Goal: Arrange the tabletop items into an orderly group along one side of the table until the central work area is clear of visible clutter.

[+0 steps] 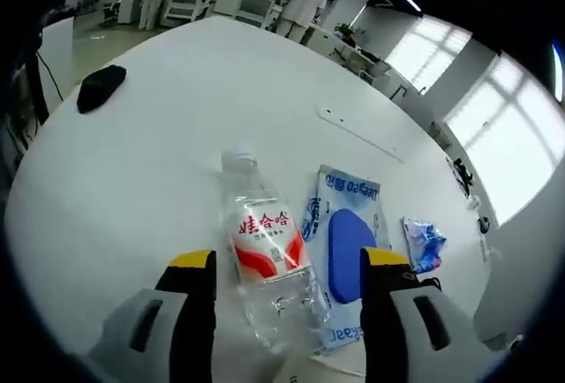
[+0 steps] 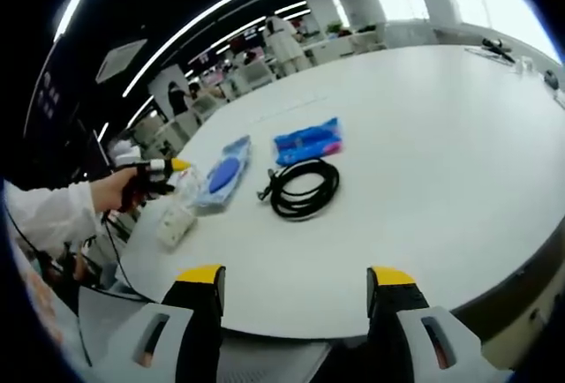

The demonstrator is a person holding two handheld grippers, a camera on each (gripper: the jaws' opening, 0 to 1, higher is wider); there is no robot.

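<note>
A clear water bottle with a red label lies on its side on the white table, cap pointing away. My left gripper is open, with the bottle lying between its yellow-tipped jaws and gaps on both sides. Right of the bottle lies a blue-and-white flat packet, and further right a small blue wrapper. My right gripper hangs open and holds nothing, off the table's near edge. In the right gripper view, a coiled black cable, the blue wrapper and the flat packet lie together.
A black object rests near the table's far left edge. A hand in a white sleeve holds the left gripper at the table's left side. Desks and people stand beyond the table. The table's right half is bare.
</note>
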